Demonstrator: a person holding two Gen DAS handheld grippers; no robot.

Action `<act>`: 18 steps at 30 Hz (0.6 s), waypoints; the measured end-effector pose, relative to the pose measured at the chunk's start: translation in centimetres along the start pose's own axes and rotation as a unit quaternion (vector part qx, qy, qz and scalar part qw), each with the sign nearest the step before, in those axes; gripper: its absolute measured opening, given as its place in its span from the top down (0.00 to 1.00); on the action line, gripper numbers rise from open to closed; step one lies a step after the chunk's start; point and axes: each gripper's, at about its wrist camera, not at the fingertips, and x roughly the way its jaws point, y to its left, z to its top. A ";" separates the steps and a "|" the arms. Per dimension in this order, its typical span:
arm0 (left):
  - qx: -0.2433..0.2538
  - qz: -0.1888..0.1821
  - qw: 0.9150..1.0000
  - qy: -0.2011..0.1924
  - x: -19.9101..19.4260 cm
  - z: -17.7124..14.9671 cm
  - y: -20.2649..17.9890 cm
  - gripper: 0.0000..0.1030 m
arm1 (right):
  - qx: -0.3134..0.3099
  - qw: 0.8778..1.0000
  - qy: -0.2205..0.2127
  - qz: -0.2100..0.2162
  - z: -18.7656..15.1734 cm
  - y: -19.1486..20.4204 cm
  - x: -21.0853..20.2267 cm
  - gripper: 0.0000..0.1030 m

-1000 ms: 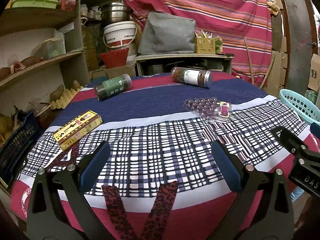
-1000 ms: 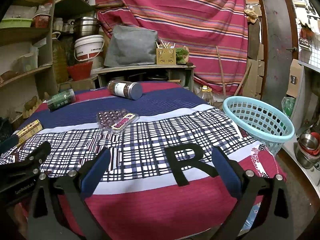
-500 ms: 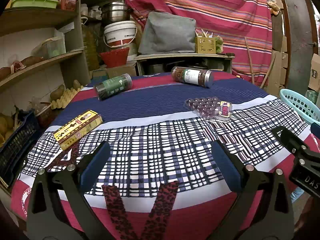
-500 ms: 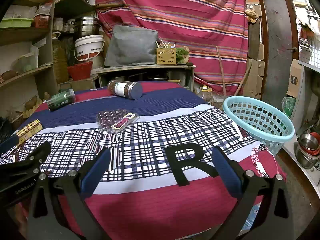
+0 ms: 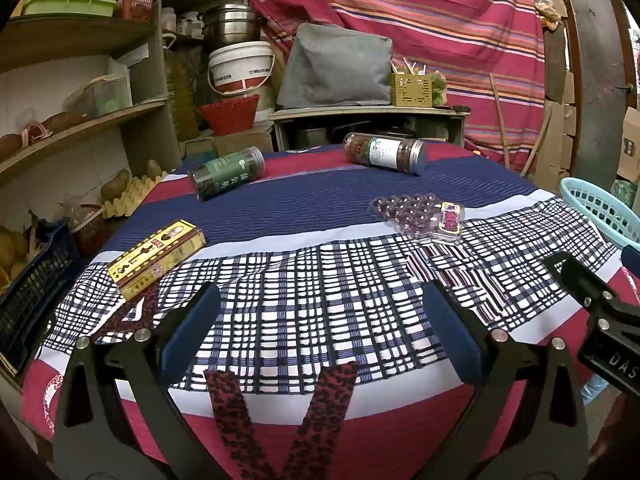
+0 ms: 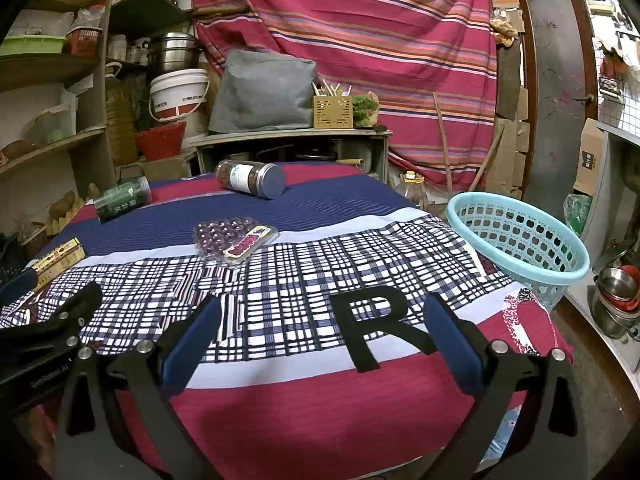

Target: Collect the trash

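Note:
Four items lie on the cloth-covered table (image 5: 320, 320): a yellow box (image 5: 157, 258) (image 6: 58, 260) at the left, a green-labelled jar (image 5: 226, 172) (image 6: 122, 198) on its side at the back left, a brown jar (image 5: 385, 153) (image 6: 250, 179) on its side at the back, and a clear blister tray (image 5: 420, 216) (image 6: 234, 237) in the middle. A light blue basket (image 6: 520, 240) (image 5: 604, 210) sits at the table's right edge. My left gripper (image 5: 320, 328) and right gripper (image 6: 320, 328) are both open and empty, over the near edge.
Shelves (image 5: 80, 128) with produce and containers stand at the left. A dark crate (image 5: 32, 300) sits by the table's left side. A low bench (image 6: 292, 140) with a grey bag stands behind. Metal bowls (image 6: 616, 300) are on the floor at right.

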 end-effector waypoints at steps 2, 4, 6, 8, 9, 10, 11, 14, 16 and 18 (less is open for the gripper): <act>0.000 -0.001 1.000 0.000 -0.1 0.0 0.0 0.05 | 0.000 1.000 0.000 0.000 0.0 0.0 0.0 0.05; 0.000 0.000 1.000 0.000 -0.1 0.0 0.0 0.05 | 0.000 1.000 0.000 0.000 -0.1 0.1 0.0 0.04; 0.000 0.000 1.000 0.000 -0.1 0.0 0.0 0.05 | 0.000 1.000 0.000 0.000 0.0 0.0 0.0 0.04; 0.000 0.000 1.000 0.000 0.0 0.0 0.0 0.05 | 0.000 1.000 0.000 0.000 0.0 0.1 0.0 0.05; 0.000 0.000 1.000 0.001 -0.1 0.0 0.0 0.05 | 0.000 1.000 0.000 0.000 0.0 0.0 0.0 0.05; 0.000 0.000 1.000 0.001 -0.1 0.0 0.0 0.05 | 0.000 1.000 0.000 0.000 0.0 0.0 0.0 0.05; 0.000 0.000 1.000 0.001 -0.1 0.0 0.1 0.05 | 0.000 1.000 0.000 0.000 0.0 0.1 0.0 0.05; -0.002 0.001 1.000 0.001 -0.3 -0.3 0.4 0.05 | 0.000 1.000 0.000 0.000 0.0 0.1 0.0 0.05; -0.002 0.001 1.000 0.001 -0.3 -0.3 0.5 0.05 | -0.001 1.000 0.000 0.000 0.0 0.1 0.0 0.05; -0.001 0.001 1.000 0.001 -0.4 -0.4 0.5 0.05 | 0.000 1.000 0.000 0.000 0.0 0.0 0.0 0.05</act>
